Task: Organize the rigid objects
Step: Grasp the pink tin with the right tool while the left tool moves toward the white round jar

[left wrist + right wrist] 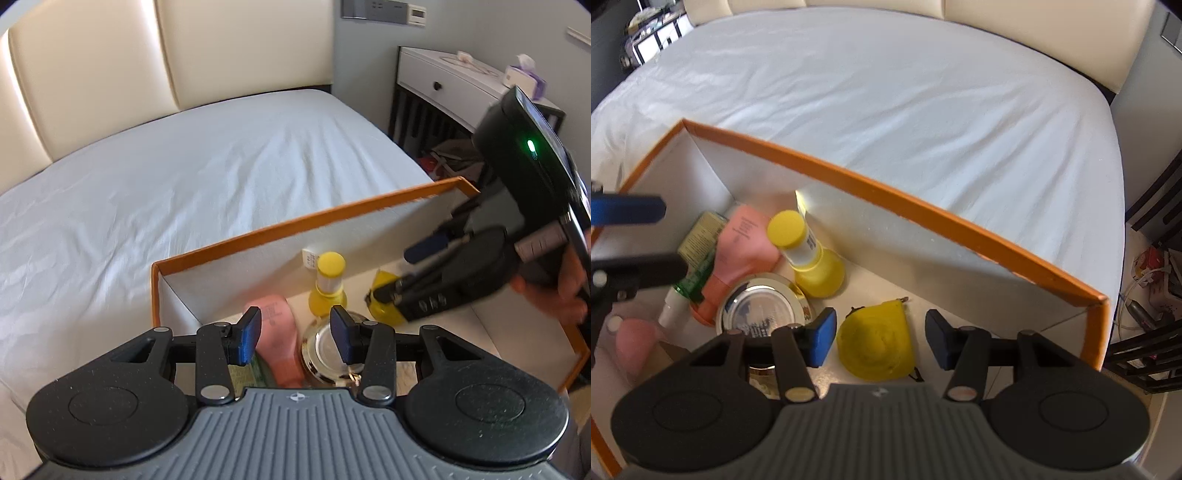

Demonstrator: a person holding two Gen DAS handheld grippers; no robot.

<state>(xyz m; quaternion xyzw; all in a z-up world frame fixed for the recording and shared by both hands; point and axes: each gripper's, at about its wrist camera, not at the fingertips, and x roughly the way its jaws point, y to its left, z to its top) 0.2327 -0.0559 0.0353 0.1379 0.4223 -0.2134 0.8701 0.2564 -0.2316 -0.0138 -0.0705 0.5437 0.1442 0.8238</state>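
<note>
Bright daylight, soft shadows, strong fisheye bending at edges, perhaps slight motion blur.

Field notes, from my remote seat. I see a wide bed under a smooth pale blue fitted sheet [886, 110], lightly creased. Behind it stands a padded cream leather headboard [92, 74] in vertical panels. On the grey wall above sits a grey switch panel [373, 9] beside a small white thermostat [417, 16]. To the side of the bed I note a white nightstand with a black-knobbed drawer [436, 85], a purple-and-white tissue pack [522, 72] on top. On the floor lies a tangle of white cables and a power strip [1148, 277].
</note>
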